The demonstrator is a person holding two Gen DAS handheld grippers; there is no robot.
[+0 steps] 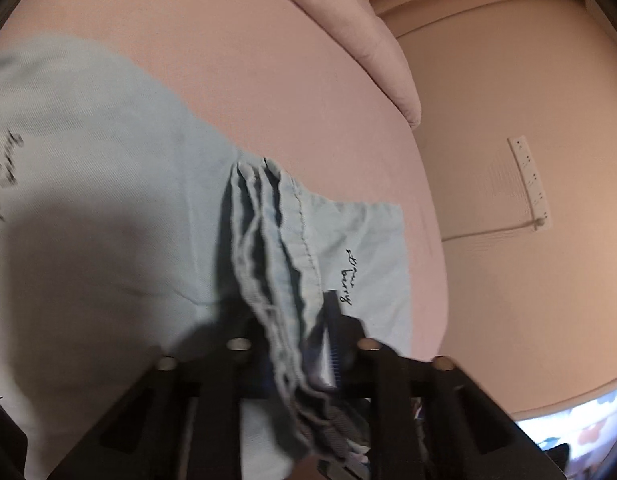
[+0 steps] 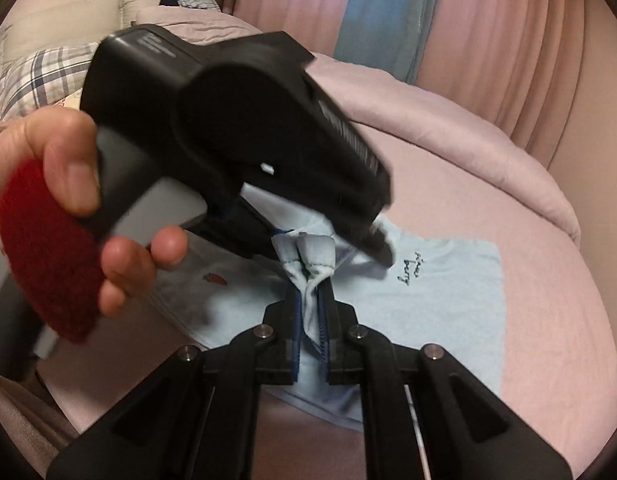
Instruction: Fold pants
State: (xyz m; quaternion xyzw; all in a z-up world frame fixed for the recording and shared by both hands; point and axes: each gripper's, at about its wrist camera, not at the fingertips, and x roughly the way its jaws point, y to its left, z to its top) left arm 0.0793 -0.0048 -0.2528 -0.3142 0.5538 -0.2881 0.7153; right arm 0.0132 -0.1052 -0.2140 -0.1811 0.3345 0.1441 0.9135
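both grippers clamped on bunched hems of light-blue pants (image 2: 440, 300): left gripper (image 1: 308, 364), right gripper (image 2: 312, 304). keep corners aligned, lift evenly over pink bedsheet (image 2: 548, 280).

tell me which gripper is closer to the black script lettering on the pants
Left. The left gripper pinches bunched fabric right beside the lettering; the right gripper grips the fold farther away.

bare pink bed (image 2: 548, 300) right of pants (image 2: 448, 300), left hand-held gripper (image 2: 340, 236) crowding left

Pants (image 2: 440, 300) pale blue, black script — bedcover (image 2: 448, 128) pink; pillow (image 2: 36, 76) plaid; tongs (image 2: 310, 316) black.
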